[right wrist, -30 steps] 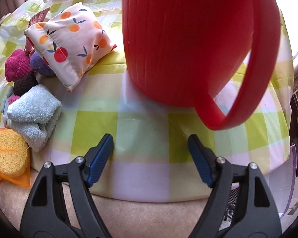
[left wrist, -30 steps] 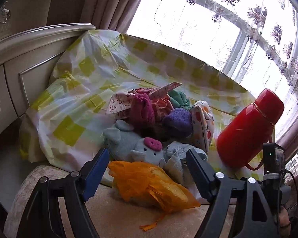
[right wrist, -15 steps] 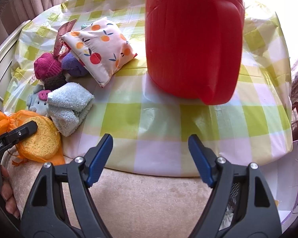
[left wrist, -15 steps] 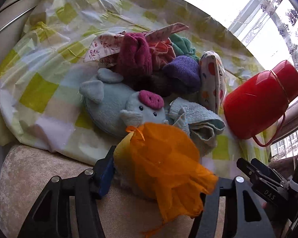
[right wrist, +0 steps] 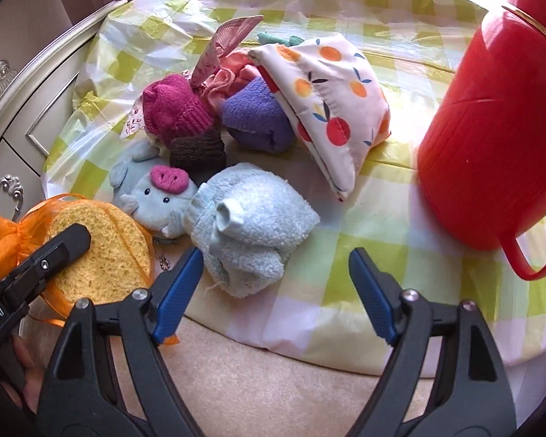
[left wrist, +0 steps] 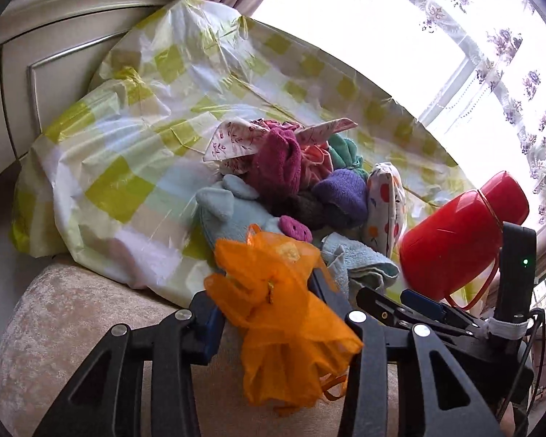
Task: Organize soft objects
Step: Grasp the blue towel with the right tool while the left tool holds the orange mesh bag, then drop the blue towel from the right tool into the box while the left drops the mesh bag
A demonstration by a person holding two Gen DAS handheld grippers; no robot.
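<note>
Lifted since before, left tongs clamp the orange-netted sponge, bow outward; right tongs gape.

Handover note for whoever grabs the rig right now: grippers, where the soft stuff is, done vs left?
Left gripper: jaws have just been closing, now gripping the sponge in orange mesh bag at the cloth's near edge.
Right gripper: open, empty, facing the folded blue towel.
Pig plush, socks and fruit-print pouch piled by the red jug.
Nothing sorted yet; all left.
</note>
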